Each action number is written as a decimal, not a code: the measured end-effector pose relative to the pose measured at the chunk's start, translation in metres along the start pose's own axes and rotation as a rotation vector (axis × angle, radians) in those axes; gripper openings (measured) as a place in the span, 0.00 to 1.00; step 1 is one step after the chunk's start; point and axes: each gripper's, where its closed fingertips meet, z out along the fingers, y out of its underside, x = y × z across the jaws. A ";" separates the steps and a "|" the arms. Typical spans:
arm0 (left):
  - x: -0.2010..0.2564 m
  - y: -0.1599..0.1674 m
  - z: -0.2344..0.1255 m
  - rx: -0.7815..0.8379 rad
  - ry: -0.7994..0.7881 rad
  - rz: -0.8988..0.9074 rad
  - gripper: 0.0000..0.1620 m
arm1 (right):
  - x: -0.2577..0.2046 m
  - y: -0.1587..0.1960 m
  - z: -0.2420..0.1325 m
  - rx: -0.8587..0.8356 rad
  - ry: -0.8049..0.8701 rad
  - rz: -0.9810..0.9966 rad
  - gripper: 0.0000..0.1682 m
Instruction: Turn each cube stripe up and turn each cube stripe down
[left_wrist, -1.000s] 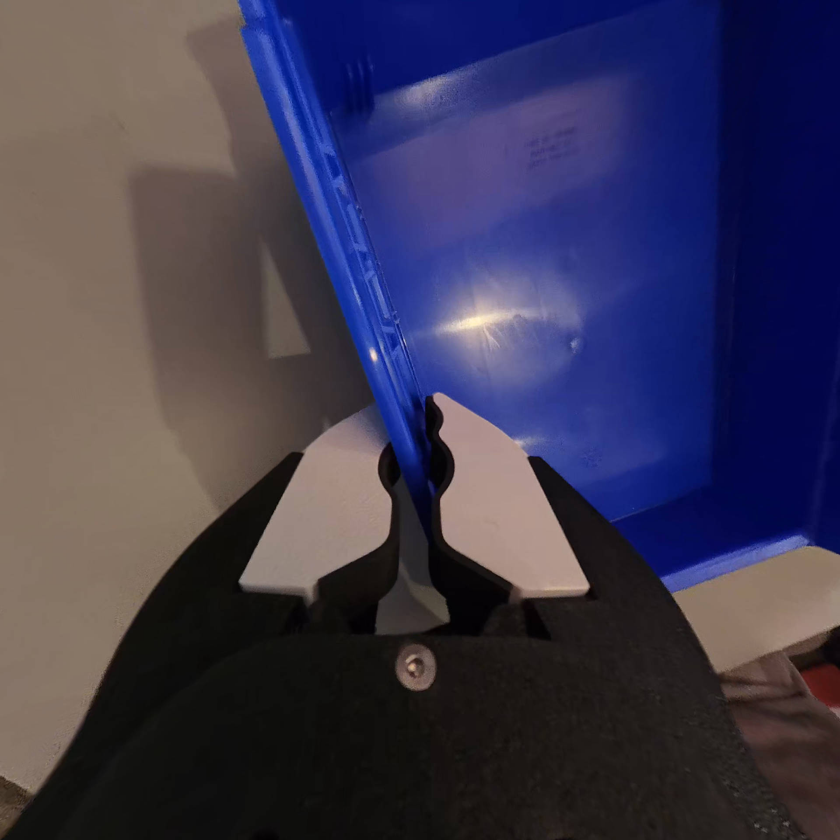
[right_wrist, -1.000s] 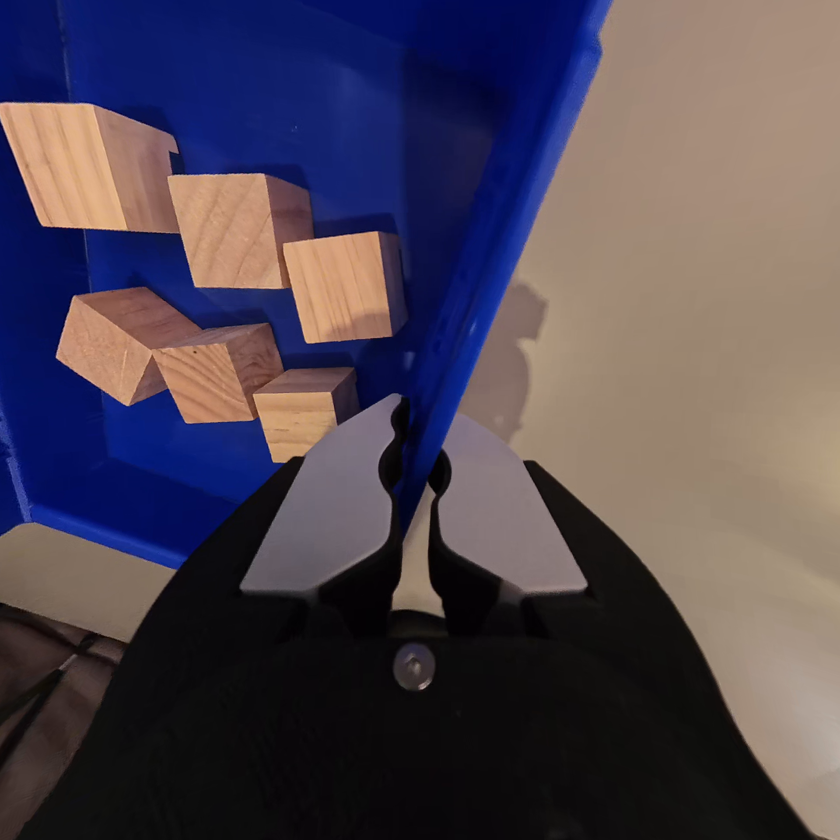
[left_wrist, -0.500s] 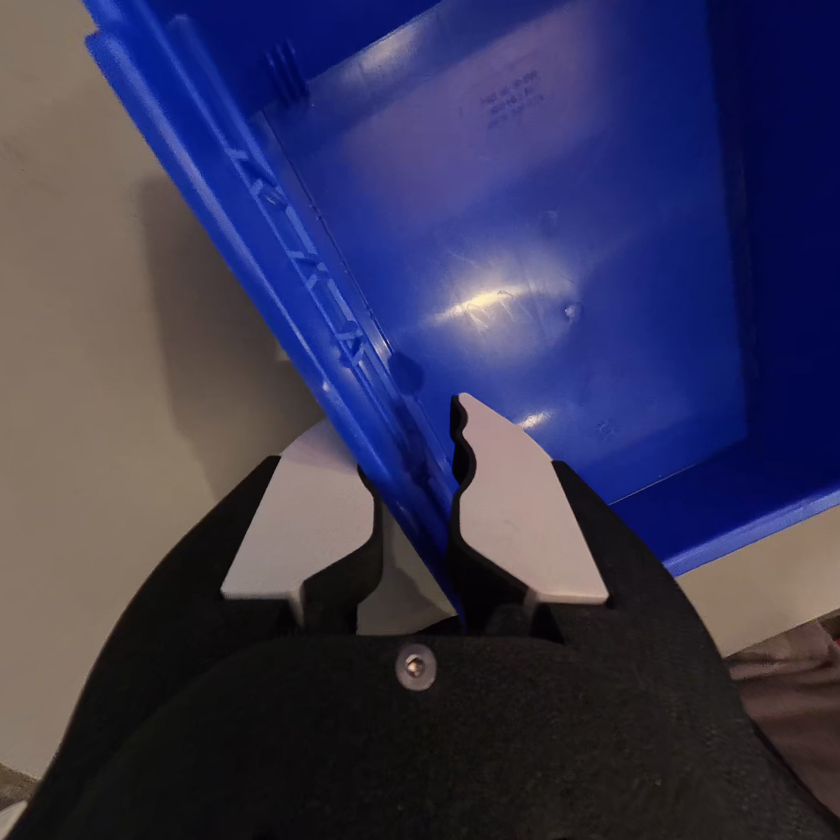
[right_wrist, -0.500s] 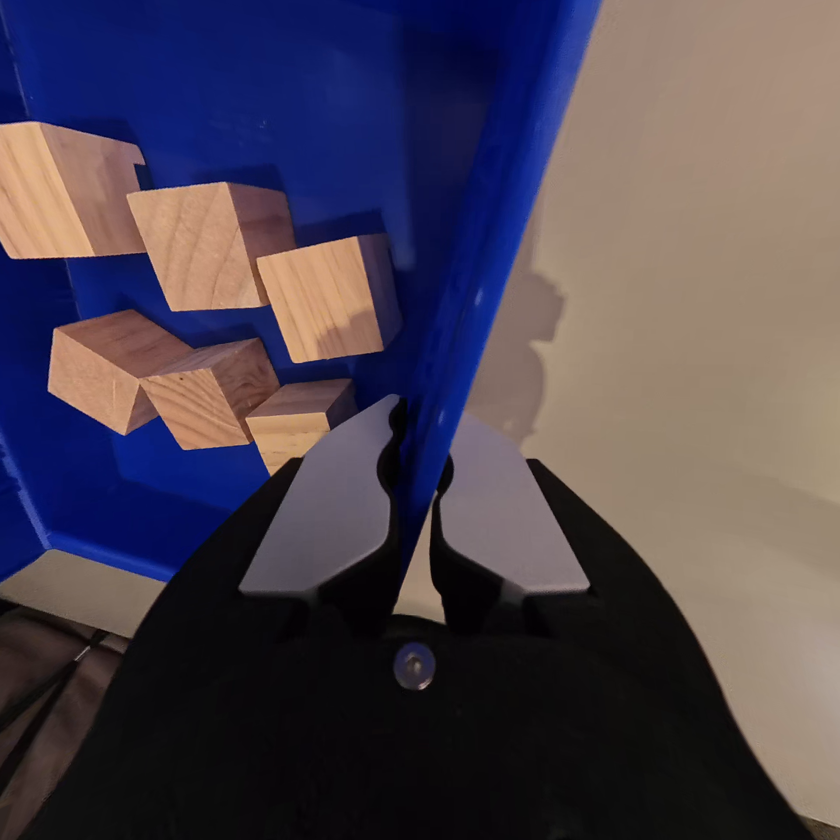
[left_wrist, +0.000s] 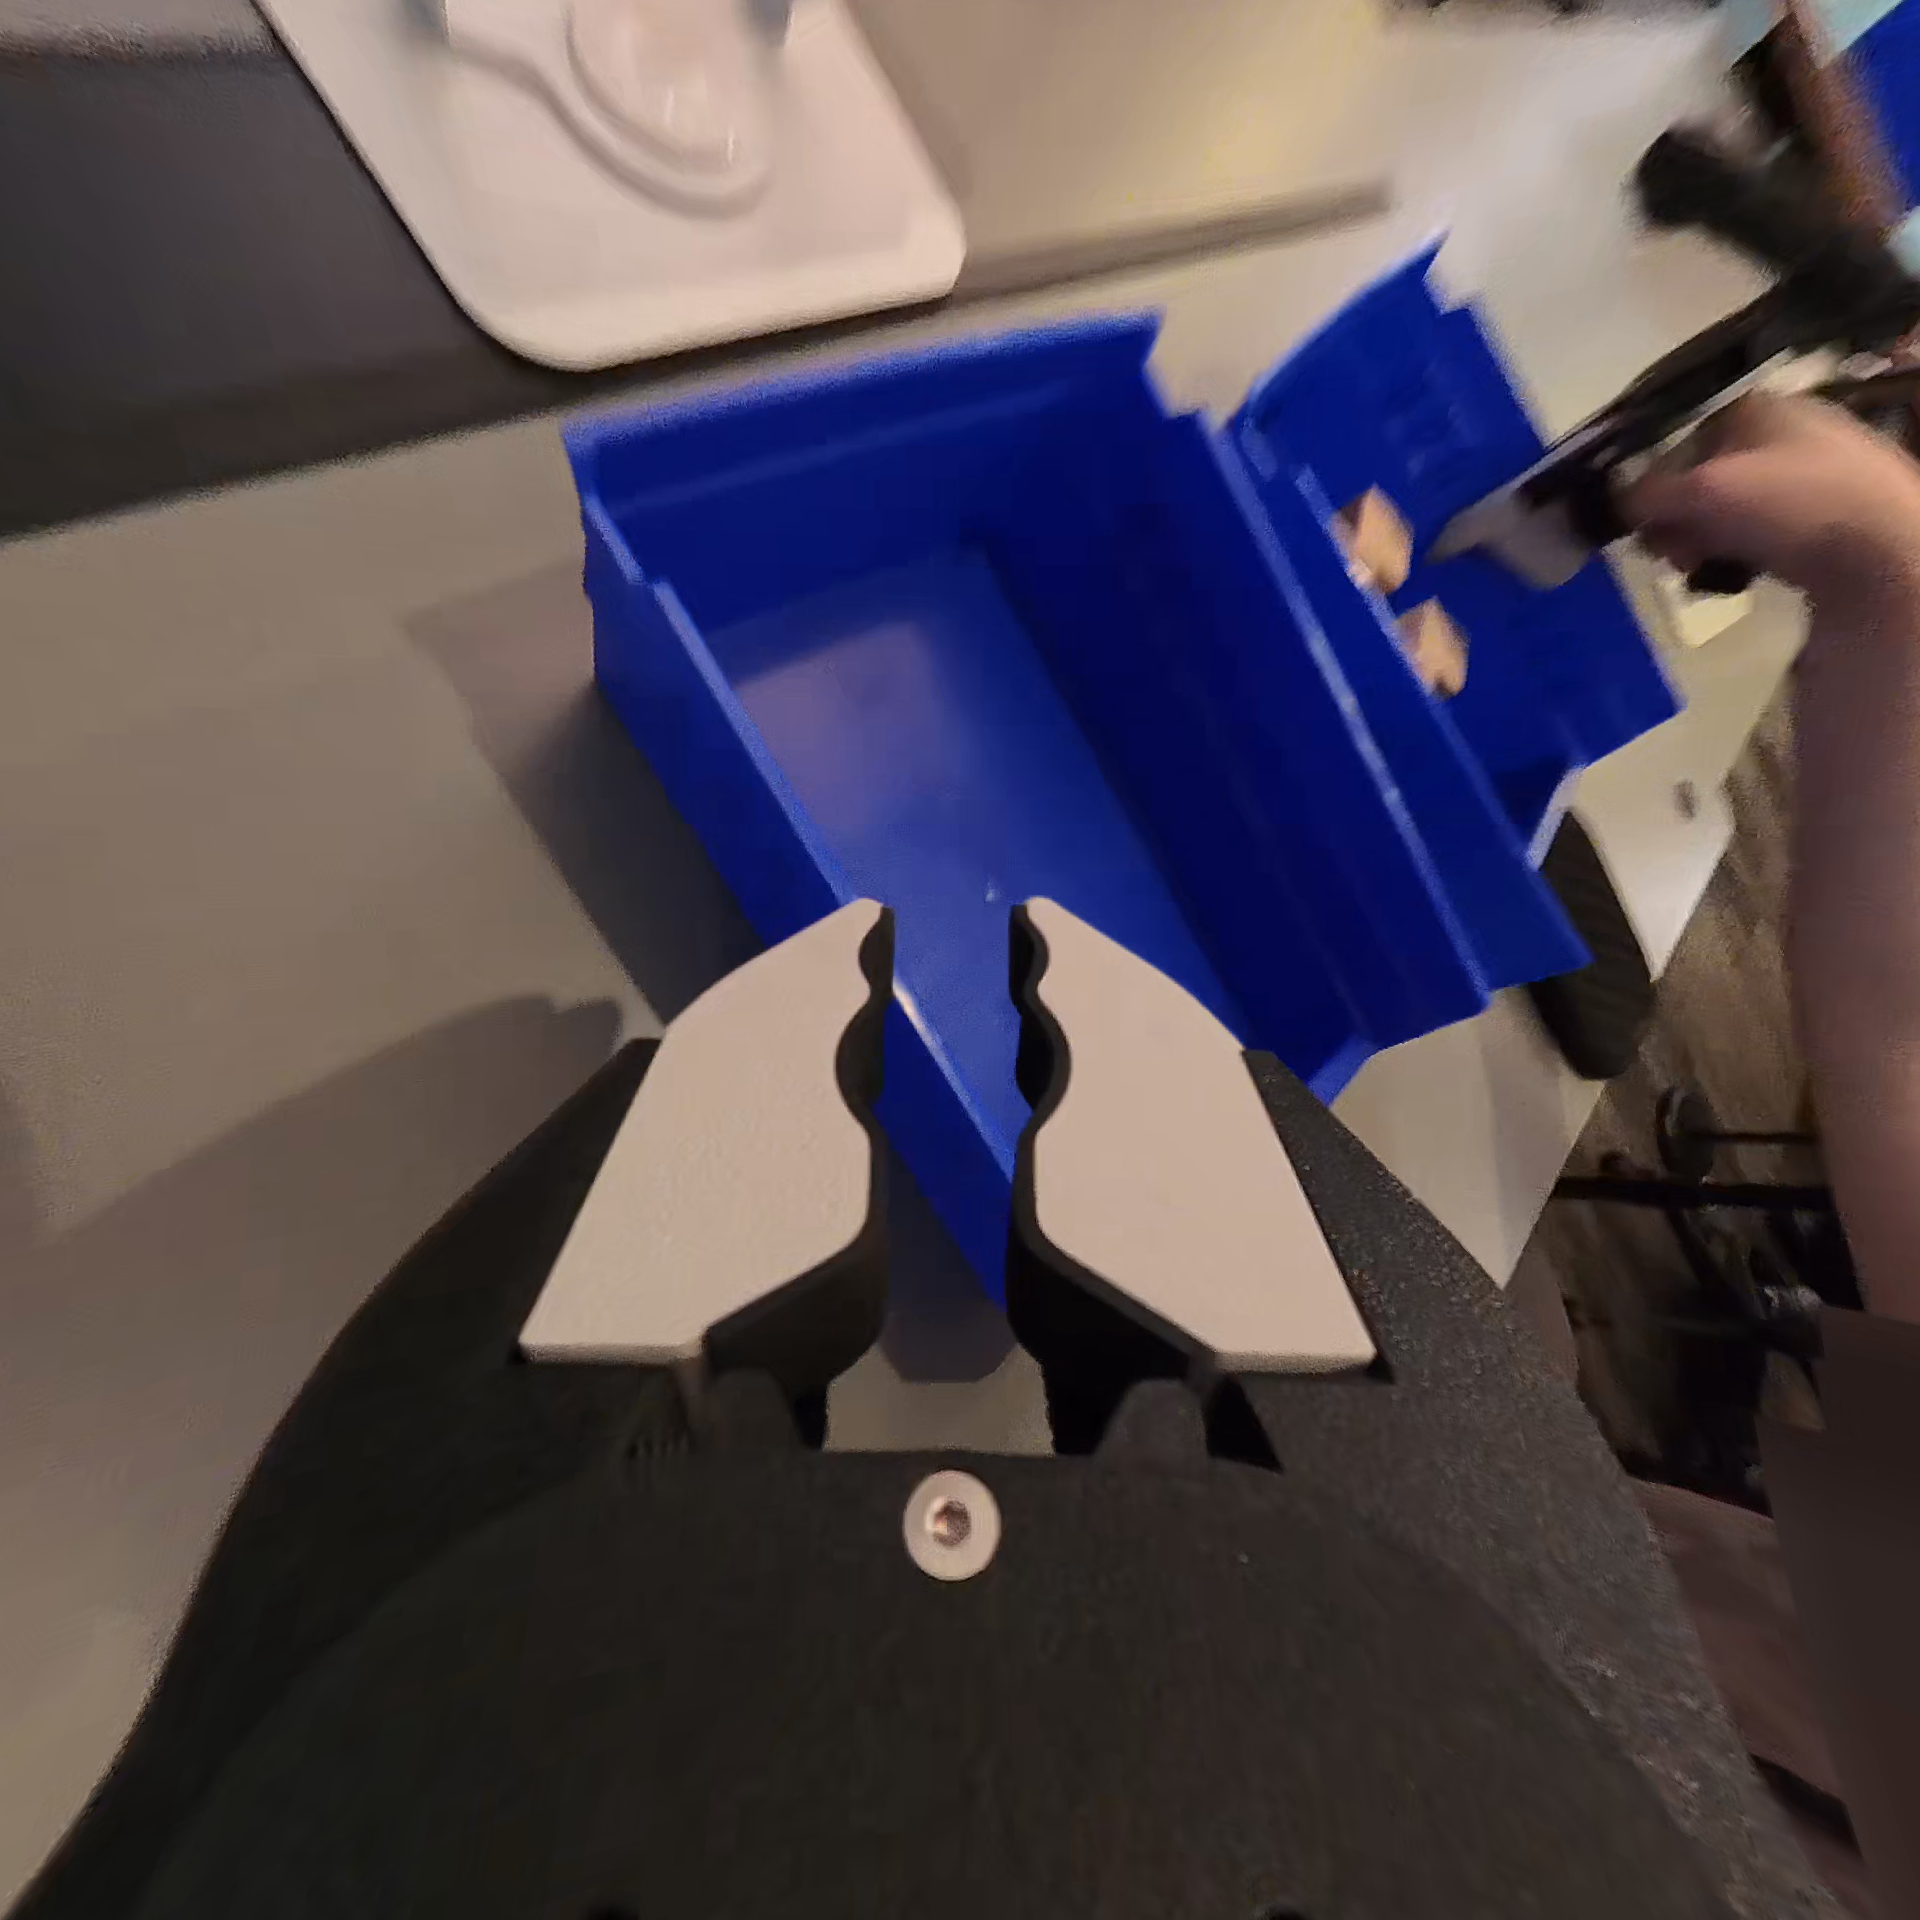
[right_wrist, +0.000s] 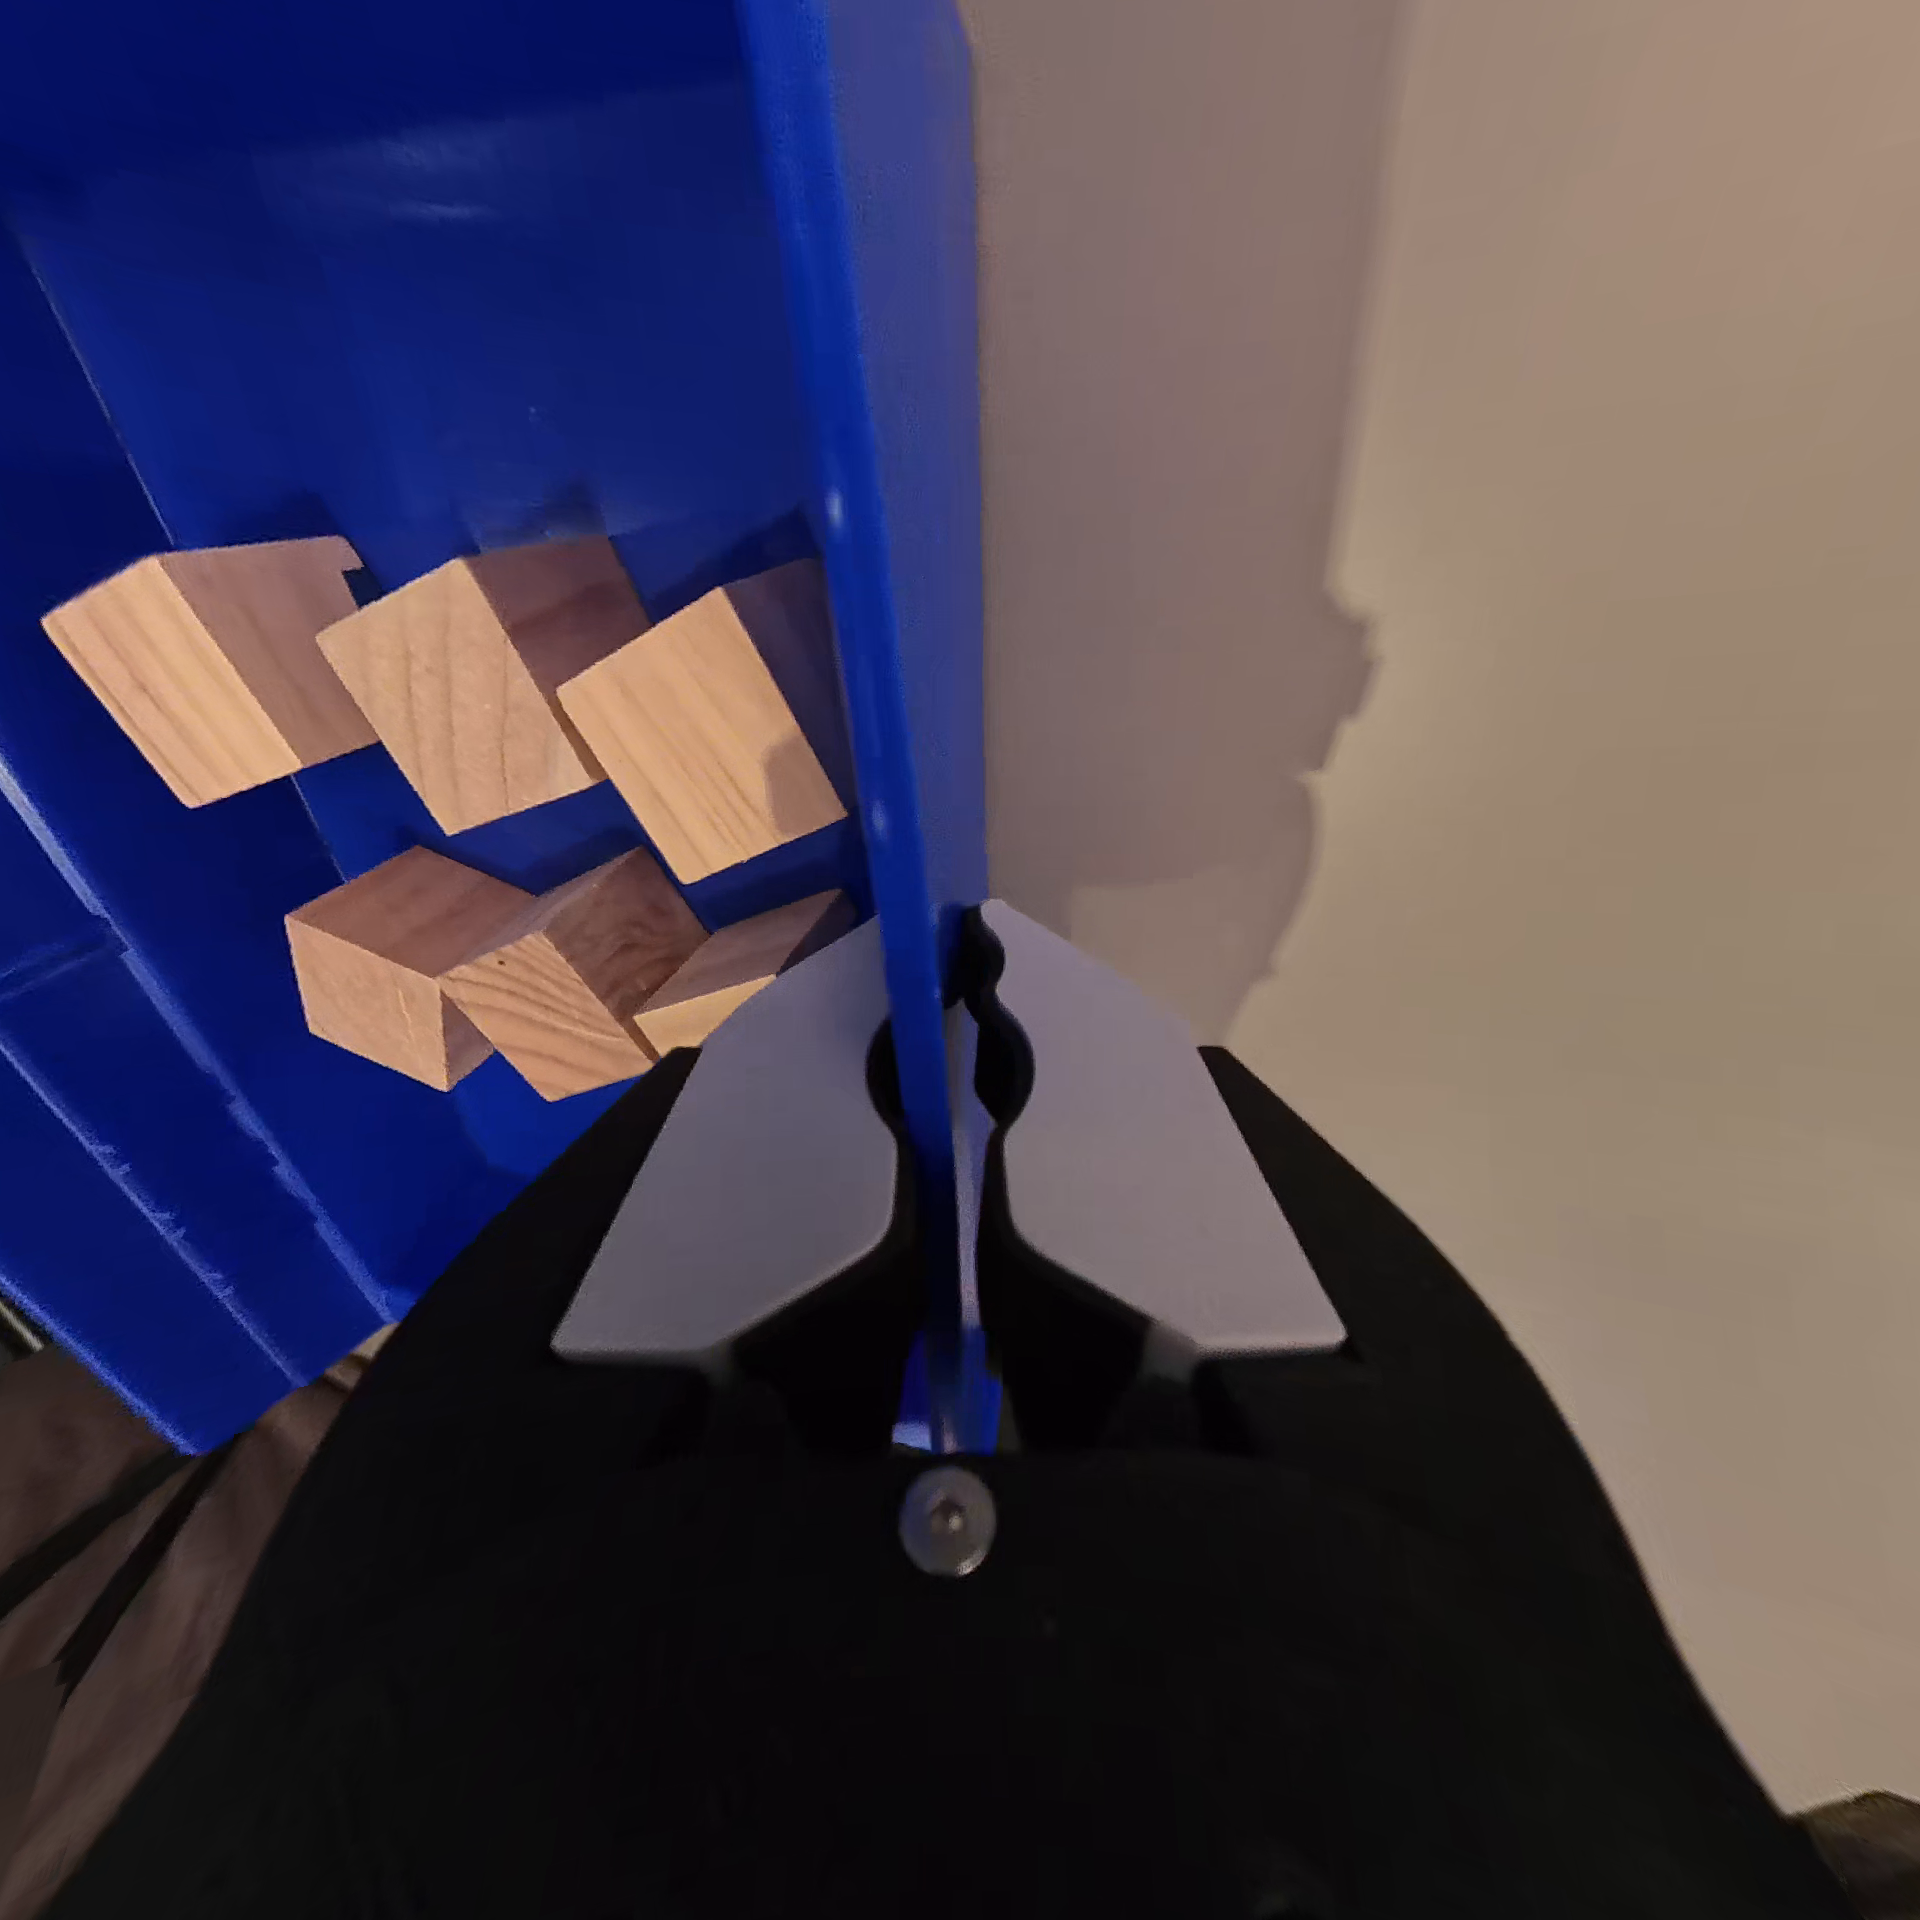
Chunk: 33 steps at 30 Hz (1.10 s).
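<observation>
My left gripper (left_wrist: 951, 914) is open and holds nothing. It hovers over the near left wall of an empty blue bin (left_wrist: 1143, 644), and the pads stand clear of that wall. A second blue bin (left_wrist: 1455, 416) sits to its right, with wooden cubes (left_wrist: 1377, 540) inside. My right gripper (right_wrist: 925, 925) is shut on the right wall (right_wrist: 862, 520) of that second bin. It also shows far off in the left wrist view (left_wrist: 1496, 535). Several plain wooden cubes (right_wrist: 696, 727) lie on this bin's floor, left of the fingers. No stripe shows on them.
The bins stand on a pale table (left_wrist: 260, 831). A white moulded tray (left_wrist: 644, 156) lies at the back left. A person's hand (left_wrist: 1766, 520) holds the right gripper. A black wheel-like thing (left_wrist: 1590, 966) sits past the table's right edge.
My left gripper let go of the empty bin's wall, opened and drew back, so the whole bin now shows. My right gripper stays clamped on the other bin's wall, and that bin has swung a little.
</observation>
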 end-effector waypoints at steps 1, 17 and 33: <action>0.005 -0.008 -0.013 0.059 0.015 0.022 0.12 | 0.005 0.006 -0.002 -0.008 0.005 0.006 0.04; 0.103 -0.045 -0.217 0.948 -0.135 0.431 0.06 | -0.060 -0.001 -0.130 0.004 0.123 -0.092 0.04; 0.159 0.003 -0.285 1.172 -0.149 0.457 0.10 | -0.457 -0.122 -0.073 -0.046 -0.015 -0.702 0.04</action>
